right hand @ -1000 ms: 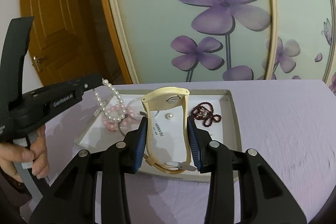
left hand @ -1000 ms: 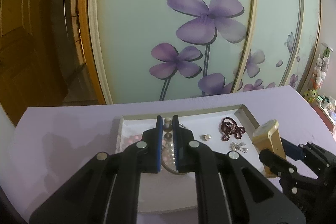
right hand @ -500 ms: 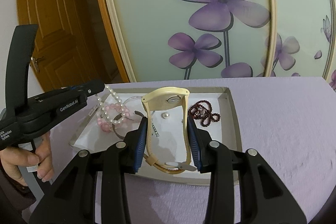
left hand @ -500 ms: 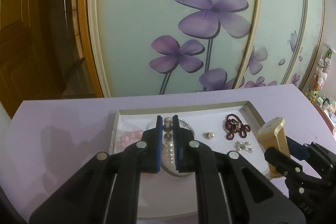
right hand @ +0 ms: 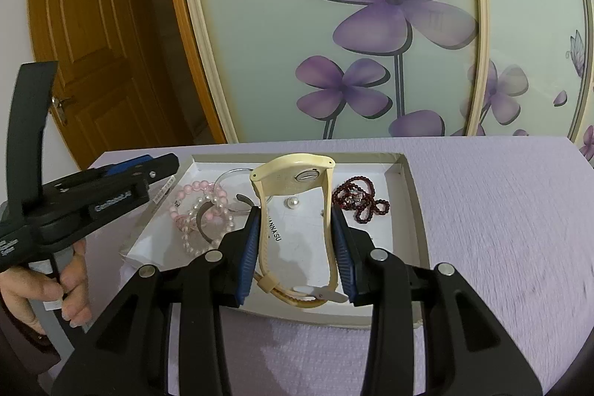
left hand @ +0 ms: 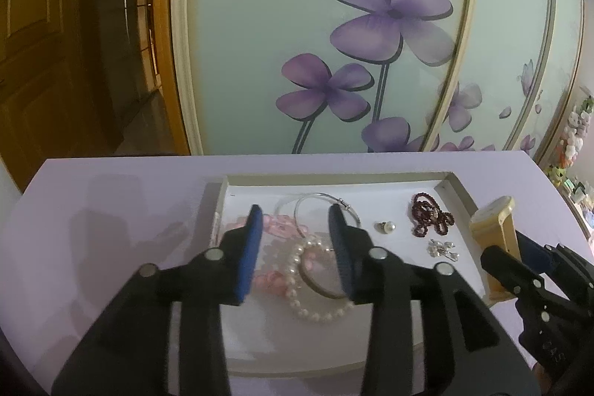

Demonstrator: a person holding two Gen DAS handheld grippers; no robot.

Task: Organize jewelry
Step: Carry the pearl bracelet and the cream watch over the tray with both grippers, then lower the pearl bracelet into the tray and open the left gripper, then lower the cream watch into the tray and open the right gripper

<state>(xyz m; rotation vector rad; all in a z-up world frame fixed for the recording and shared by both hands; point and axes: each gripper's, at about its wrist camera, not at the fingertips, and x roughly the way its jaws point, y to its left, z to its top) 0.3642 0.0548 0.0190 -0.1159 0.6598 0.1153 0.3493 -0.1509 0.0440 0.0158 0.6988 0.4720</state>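
Note:
A shallow white tray (left hand: 456,186) (right hand: 412,188) lies on the purple tabletop. In it are a white pearl bracelet (left hand: 297,262) (right hand: 193,240), a pink bead bracelet (left hand: 274,223) (right hand: 193,188), a silver bangle (left hand: 319,199), a dark red bead string (left hand: 430,216) (right hand: 362,201), a pearl earring (left hand: 386,227) (right hand: 293,202) and a small crystal piece (left hand: 441,247). My left gripper (left hand: 296,216) is open and empty above the bracelets. My right gripper (right hand: 295,216) is shut on a cream wristwatch (right hand: 293,173) (left hand: 497,221), held over the tray's front part.
The tray sits near the far edge of the purple table (right hand: 501,210), against sliding doors (left hand: 371,43) with purple flowers. A wooden door (right hand: 89,62) stands at the left. Small toys (left hand: 573,132) hang at the far right. The person's hand (right hand: 48,288) holds the left gripper's handle.
My left gripper has opened and let go of the pearl bracelet, which now lies in the tray on the pink beads. The right gripper still holds the watch, little moved.

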